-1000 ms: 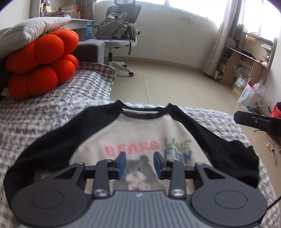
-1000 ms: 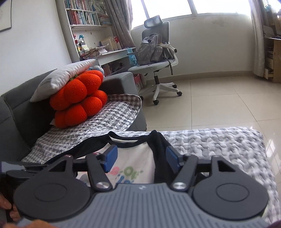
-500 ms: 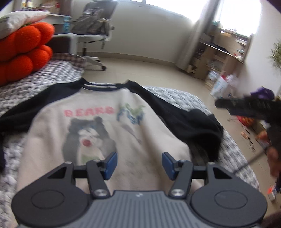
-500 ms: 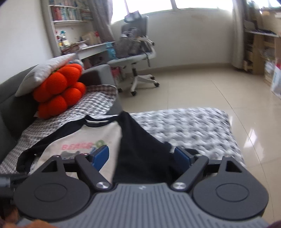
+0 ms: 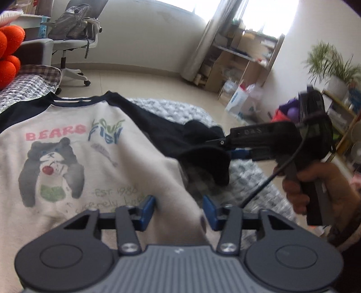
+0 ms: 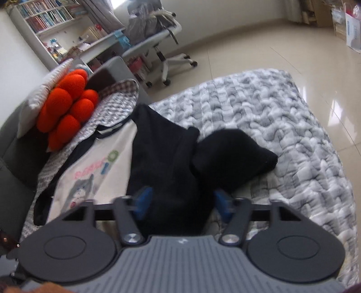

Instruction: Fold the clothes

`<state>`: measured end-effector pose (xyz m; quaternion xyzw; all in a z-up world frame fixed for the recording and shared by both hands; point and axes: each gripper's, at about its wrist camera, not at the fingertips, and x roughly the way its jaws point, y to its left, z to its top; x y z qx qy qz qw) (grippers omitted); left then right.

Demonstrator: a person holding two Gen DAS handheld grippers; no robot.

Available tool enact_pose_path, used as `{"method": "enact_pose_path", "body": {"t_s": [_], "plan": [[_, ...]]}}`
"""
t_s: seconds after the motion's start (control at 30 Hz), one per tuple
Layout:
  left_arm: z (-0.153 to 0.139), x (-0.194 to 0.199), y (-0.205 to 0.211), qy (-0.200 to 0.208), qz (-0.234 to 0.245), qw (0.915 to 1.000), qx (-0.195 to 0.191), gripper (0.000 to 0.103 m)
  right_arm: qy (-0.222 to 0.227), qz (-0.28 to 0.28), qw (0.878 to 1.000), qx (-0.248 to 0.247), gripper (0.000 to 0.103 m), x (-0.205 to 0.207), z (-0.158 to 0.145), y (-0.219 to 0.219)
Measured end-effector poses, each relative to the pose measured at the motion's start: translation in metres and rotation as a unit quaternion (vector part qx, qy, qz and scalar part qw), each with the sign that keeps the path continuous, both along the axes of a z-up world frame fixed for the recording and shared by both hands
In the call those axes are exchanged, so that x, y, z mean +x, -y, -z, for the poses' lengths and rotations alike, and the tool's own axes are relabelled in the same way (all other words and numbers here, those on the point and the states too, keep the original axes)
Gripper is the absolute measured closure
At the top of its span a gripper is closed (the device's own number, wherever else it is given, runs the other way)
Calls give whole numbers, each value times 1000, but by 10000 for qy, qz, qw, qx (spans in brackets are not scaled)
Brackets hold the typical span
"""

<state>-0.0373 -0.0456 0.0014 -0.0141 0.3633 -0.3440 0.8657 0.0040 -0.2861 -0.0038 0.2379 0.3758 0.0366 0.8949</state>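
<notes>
The left gripper (image 5: 179,210) sits at six o'clock in its own view, its blue pads (image 5: 147,210) apart and closing, with the cream hem of the raglan sweatshirt (image 5: 74,157) bunched up between them; whether the pads already press the cloth cannot be told. The sweatshirt lies face up on the grey-and-white quilted blanket (image 6: 270,117), its bear print and the words "BEARS LOVE FISH" toward nine o'clock and its navy collar at eleven o'clock. In the right wrist view the right gripper (image 6: 182,204) is also at six o'clock, its jaws closing around the black sleeve (image 6: 164,157), which fills the gap between the blurred blue pads (image 6: 143,198); the cuff end of that sleeve is folded over and lies toward one o'clock on the blanket. Seen from the left wrist, the same gripper comes in from three o'clock, held by the person's right hand (image 5: 315,187), its tip at the dark sleeve. Farther off, at nine to ten o'clock, an orange lumpy cushion (image 6: 65,108) rests on the grey sofa beneath a white pillow (image 6: 45,83). Beyond, toward twelve o'clock, a white office chair (image 6: 162,45) carrying a grey backpack (image 5: 67,24) stands on the tiled floor (image 6: 270,45), with a bookshelf (image 6: 49,20) at eleven o'clock and a potted plant (image 5: 334,67) at two o'clock in the left view.
</notes>
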Motion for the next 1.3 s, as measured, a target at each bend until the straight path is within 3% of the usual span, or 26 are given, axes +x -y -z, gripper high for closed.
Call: {"method": "enact_pose_path", "body": {"t_s": [0.03,0.1,0.13,0.23,0.5,0.77,0.9,0.97,1.03,1.1,1.3], "plan": [[2,0,1,-27,-3,10000,32,66,6,92,9999,-72,78,0,-1,1],[3,1,1,-76,-10,10000,25,75,99,234,9996,-76,88,-1,-5,7],[3,0,1,-71,-21,10000,28,82,160,298,9994,-53,89,-2,-8,10],[0,0,-2,-83,-91,9999,-107,91,444,559,9965,-441,90,-4,-23,17],[-8,14,-14,-409,-42,9945,-962,93,1244,1225,9741,-1436,91,3,-45,36],[9,22,-8,-636,41,9956,-693,91,769,1317,9757,-1576,90,28,-5,46],[7,22,-12,-588,53,9963,-630,78,579,1413,9787,-1371,81,26,6,53],[4,21,-14,-556,13,9969,-551,69,576,1452,9801,-1221,67,21,2,55],[-2,22,-17,-528,-112,9975,-464,65,632,1484,9800,-1163,41,14,-7,54],[-8,23,-22,-509,-276,9976,-386,62,743,1466,9807,-1062,32,4,-16,52],[-30,26,-46,-468,-700,9962,-237,57,818,1165,9887,-475,32,-21,-36,44]]}}
